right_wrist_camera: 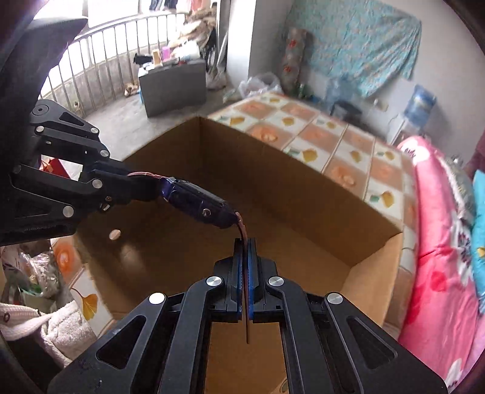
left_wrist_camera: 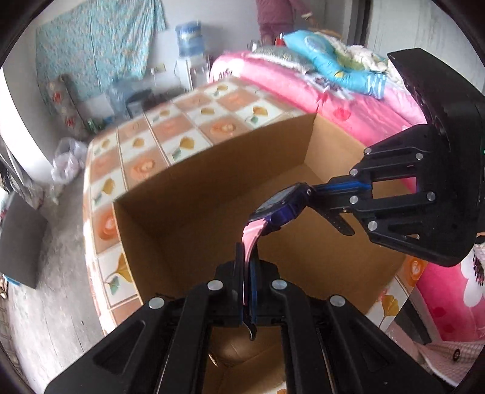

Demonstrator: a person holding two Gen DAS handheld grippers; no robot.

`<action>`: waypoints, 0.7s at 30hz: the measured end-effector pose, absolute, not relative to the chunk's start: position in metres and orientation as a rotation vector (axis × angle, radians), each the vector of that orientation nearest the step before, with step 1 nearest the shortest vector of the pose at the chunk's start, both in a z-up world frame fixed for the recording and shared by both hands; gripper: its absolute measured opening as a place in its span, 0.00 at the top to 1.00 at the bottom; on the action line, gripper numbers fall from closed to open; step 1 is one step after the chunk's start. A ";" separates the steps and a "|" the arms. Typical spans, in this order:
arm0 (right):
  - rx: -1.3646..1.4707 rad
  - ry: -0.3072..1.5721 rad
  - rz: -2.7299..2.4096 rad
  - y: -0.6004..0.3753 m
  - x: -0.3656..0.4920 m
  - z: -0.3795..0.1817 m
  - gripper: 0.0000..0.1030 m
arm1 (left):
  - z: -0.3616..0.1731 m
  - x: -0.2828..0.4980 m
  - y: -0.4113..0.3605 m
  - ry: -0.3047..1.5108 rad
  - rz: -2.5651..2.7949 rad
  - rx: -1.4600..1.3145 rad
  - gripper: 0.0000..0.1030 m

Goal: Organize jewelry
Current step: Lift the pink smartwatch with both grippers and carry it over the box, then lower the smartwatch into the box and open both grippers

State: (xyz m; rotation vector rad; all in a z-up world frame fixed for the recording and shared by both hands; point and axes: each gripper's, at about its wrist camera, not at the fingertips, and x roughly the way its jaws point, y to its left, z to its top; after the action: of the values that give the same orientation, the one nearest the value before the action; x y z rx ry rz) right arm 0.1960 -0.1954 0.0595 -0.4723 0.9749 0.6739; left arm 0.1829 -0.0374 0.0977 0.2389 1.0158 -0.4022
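Observation:
A watch with a dark blue case and pink straps hangs in the air above an open cardboard box. My left gripper is shut on one pink strap end. My right gripper comes in from the right and is shut on the other strap end. In the right wrist view the watch stretches between my right gripper, shut on a strap, and my left gripper at the left. The box lies below, with a small round thing on its floor.
The box sits on a table with a floral tile-pattern cover. A pink bed with pillows lies beyond it. A grey cabinet stands by a balcony railing. A water dispenser stands by the wall. A person stands at the back.

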 end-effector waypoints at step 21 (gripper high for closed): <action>-0.517 1.259 0.529 -0.168 0.275 0.015 0.57 | 0.063 0.280 -0.036 1.197 -0.269 0.192 0.42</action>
State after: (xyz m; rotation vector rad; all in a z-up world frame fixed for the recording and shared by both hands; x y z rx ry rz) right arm 0.2755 -0.1681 0.0151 -0.5170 1.2592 0.5294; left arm 0.2802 -0.0358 0.0629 0.1923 1.1972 -0.2694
